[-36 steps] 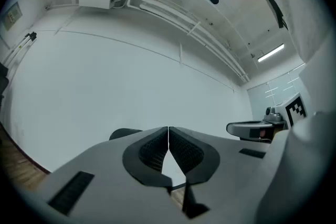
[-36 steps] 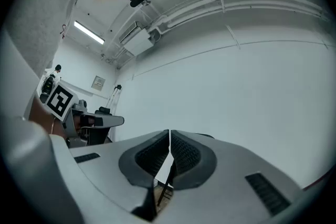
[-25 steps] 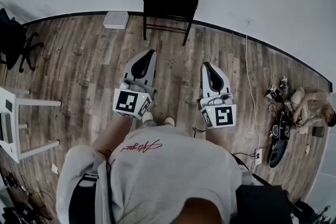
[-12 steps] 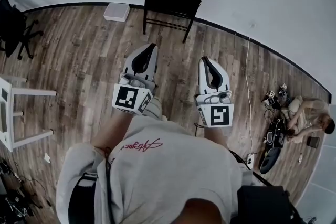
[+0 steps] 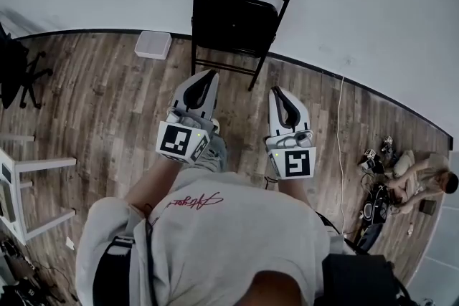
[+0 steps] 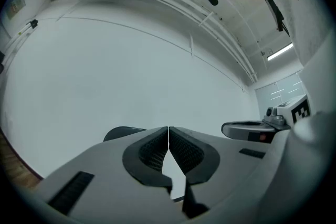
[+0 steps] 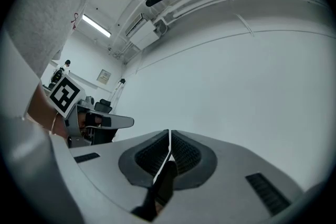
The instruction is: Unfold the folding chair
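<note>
We hold the left hand-held gripper [image 5: 206, 79] and the right hand-held gripper [image 5: 280, 95] side by side. Both have their jaws closed on nothing and point at the chair [image 5: 240, 7], well short of touching it. The chair stands folded flat and upright against the white wall [image 5: 373, 3], its feet on the wood floor [image 5: 107, 97]. We judge it a stiff metal-tube frame, fairly heavy for a pinch grip, with smooth painted tubes that could slip or swing on the hinges. We would open both jaws, pinch the curved top of the back to steady it, and catch the seat's edge to pull it down and out.
</note>
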Demonstrator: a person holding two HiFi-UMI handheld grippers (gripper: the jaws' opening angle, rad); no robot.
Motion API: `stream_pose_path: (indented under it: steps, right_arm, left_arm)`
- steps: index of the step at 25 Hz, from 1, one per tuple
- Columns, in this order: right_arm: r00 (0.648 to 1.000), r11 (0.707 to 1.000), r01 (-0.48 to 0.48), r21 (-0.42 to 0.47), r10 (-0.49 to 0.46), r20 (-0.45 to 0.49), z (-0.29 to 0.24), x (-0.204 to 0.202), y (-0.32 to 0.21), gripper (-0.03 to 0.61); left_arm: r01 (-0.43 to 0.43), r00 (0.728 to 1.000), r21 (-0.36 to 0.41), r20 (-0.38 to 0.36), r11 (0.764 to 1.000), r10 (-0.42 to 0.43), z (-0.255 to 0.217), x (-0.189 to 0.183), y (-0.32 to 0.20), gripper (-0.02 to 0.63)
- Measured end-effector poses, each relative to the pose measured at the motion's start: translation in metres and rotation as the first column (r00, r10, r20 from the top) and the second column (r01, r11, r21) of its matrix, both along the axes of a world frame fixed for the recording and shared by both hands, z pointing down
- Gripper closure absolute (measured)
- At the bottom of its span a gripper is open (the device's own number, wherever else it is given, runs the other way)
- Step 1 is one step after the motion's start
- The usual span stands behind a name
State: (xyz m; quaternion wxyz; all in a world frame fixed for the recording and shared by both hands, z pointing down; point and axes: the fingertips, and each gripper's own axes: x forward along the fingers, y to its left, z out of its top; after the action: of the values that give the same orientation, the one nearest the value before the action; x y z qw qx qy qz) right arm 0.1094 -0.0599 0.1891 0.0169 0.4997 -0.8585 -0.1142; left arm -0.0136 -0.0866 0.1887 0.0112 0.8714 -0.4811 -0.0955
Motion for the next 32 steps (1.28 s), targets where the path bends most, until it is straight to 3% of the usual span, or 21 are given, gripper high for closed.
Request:
stream_pose_path:
  steps: [8, 12, 15, 18, 19, 20, 22, 23, 26, 28, 31, 32]
  right_arm:
    - [0.998, 0.997, -0.068, 0.021, 0.067, 0.019, -0.02, -0.006, -0.154, 0.554]
    - [0.995, 0.994, -0.1, -0.051, 0.099, -0.018, 0.003, 0.007, -0.197, 0.554]
    - [0.991, 0.985, -0.13, -0.116, 0.126, -0.045, 0.029, 0.021, -0.228, 0.554]
    - [0.981, 0.966, -0.189, -0.178, 0.179, -0.074, 0.06, 0.046, -0.26, 0.552]
    - [0.977, 0.958, -0.208, -0.196, 0.197, -0.075, 0.069, 0.056, -0.273, 0.551]
    - [0.974, 0.95, -0.225, -0.217, 0.214, -0.072, 0.08, 0.065, -0.287, 0.551]
    - [0.965, 0.927, -0.261, -0.268, 0.25, -0.076, 0.104, 0.084, -0.319, 0.524]
    - [0.959, 0.913, -0.285, -0.293, 0.273, -0.083, 0.117, 0.092, -0.335, 0.436]
    - [0.933, 0.866, -0.358, -0.35, 0.343, -0.107, 0.152, 0.116, -0.375, 0.382]
    - [0.917, 0.834, -0.398, -0.384, 0.376, -0.133, 0.175, 0.129, -0.396, 0.368]
    - [0.905, 0.79, -0.422, -0.445, 0.392, -0.164, 0.211, 0.139, -0.42, 0.362]
    - [0.903, 0.775, -0.425, -0.467, 0.394, -0.168, 0.222, 0.143, -0.426, 0.362]
  left_arm:
    - [-0.101, 0.994, -0.022, 0.045, 0.995, 0.102, -0.01, 0.009, -0.152, 0.595]
    - [-0.099, 0.991, -0.066, 0.087, 0.993, 0.105, 0.008, 0.017, -0.197, 0.595]
    - [-0.172, 0.979, -0.092, 0.099, 0.981, 0.18, 0.024, 0.034, -0.223, 0.595]
    - [-0.212, 0.953, -0.105, 0.199, 0.972, 0.229, 0.048, 0.049, -0.256, 0.59]
    - [-0.209, 0.938, -0.104, 0.259, 0.972, 0.23, 0.057, 0.051, -0.271, 0.541]
    - [-0.217, 0.917, -0.11, 0.319, 0.97, 0.241, 0.069, 0.054, -0.289, 0.442]
    - [-0.255, 0.851, -0.164, 0.429, 0.953, 0.302, 0.097, 0.061, -0.324, 0.345]
    - [-0.274, 0.81, -0.204, 0.477, 0.94, 0.34, 0.114, 0.065, -0.342, 0.319]
    - [-0.308, 0.654, -0.326, 0.61, 0.894, 0.448, 0.167, 0.071, -0.387, 0.268]
    - [-0.304, 0.504, -0.428, 0.686, 0.851, 0.525, 0.206, 0.074, -0.408, 0.259]
    - [-0.282, 0.247, -0.55, 0.75, 0.786, 0.614, 0.255, 0.073, -0.425, 0.259]
    - [-0.278, 0.188, -0.578, 0.751, 0.767, 0.633, 0.266, 0.074, -0.428, 0.259]
